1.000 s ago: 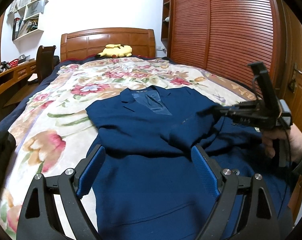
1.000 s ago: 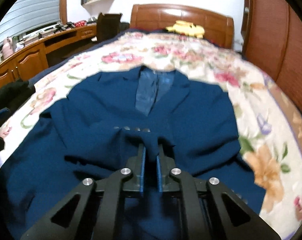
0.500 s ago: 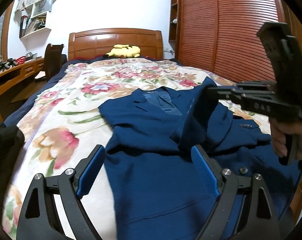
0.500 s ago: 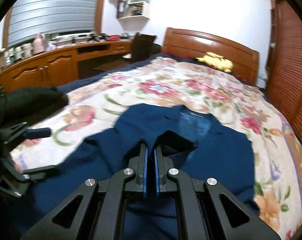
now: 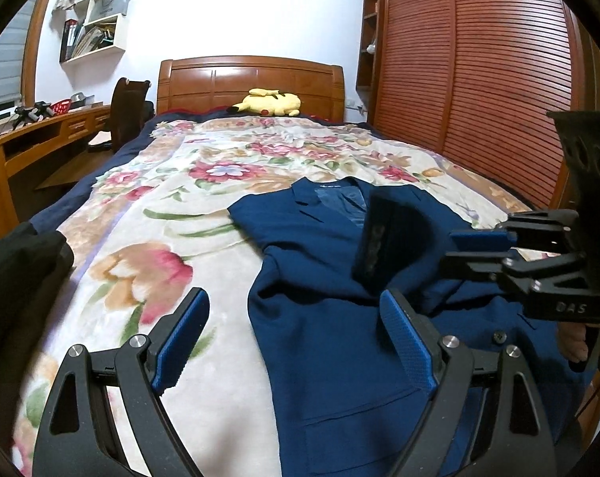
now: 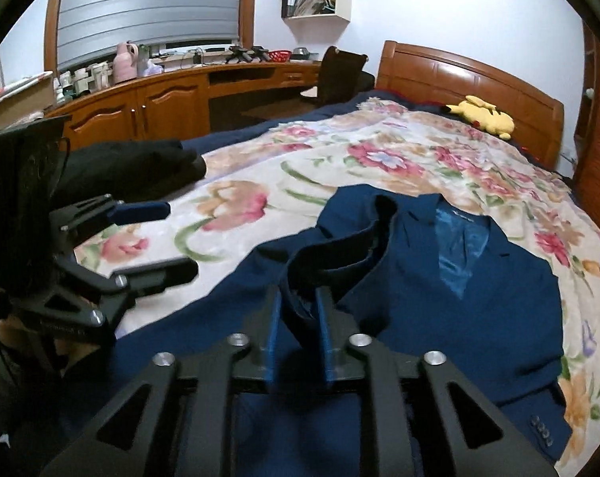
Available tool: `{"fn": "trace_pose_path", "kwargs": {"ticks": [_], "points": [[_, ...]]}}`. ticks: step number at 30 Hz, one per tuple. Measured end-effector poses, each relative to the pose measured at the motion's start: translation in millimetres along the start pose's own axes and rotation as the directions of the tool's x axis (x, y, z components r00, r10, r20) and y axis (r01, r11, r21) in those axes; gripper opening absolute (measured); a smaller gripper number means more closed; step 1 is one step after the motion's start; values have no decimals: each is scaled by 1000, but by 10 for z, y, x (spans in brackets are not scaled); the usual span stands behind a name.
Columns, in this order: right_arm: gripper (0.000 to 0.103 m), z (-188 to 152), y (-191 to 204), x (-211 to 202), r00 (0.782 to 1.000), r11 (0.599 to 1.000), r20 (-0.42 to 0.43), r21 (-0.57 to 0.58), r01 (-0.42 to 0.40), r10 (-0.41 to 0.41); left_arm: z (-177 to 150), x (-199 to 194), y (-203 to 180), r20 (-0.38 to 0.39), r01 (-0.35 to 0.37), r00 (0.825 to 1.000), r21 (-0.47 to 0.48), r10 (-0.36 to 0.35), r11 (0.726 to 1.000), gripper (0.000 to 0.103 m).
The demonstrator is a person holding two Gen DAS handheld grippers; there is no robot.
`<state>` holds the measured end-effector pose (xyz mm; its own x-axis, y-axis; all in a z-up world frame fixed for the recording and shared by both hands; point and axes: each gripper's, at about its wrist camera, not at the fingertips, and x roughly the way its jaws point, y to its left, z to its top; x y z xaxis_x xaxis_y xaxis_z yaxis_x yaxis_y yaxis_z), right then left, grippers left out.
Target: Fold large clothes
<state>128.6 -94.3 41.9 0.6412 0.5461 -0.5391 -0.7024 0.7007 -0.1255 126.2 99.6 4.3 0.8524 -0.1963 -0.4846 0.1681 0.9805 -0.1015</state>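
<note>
Navy jacket [image 6: 439, 298] spread collar-up on the floral bedspread [image 5: 173, 214], right gripper [image 6: 298, 318] just parted with the dark sleeve cuff [image 6: 339, 254] loosely between its blue pads, left gripper [image 5: 296, 342] held wide apart, nothing gripped

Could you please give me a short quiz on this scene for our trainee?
1. True or false: the left claw is shut on the jacket.
2. What lies by the headboard? A: a yellow plush toy. B: a stack of pillows. C: a laptop.
3. Which part of the jacket sits between the fingers of the right claw?

Key
1. False: it stands wide open and holds nothing.
2. A.
3. The sleeve: its cuff end lies between the jaws, which have just been opening.
</note>
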Motion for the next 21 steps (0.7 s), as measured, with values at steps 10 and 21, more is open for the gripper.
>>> {"fn": "trace_pose_path", "kwargs": {"ticks": [10,21], "points": [[58,-131,-161,-188,997,994,-8,76,74,-73,1,31,-30,-4,7,1000,14,-7,1000,88],[58,-706,-606,-121,951,946,-185,162,280,-249,-32,121,-70,-30,1,1000,23,0,1000,88]]}}
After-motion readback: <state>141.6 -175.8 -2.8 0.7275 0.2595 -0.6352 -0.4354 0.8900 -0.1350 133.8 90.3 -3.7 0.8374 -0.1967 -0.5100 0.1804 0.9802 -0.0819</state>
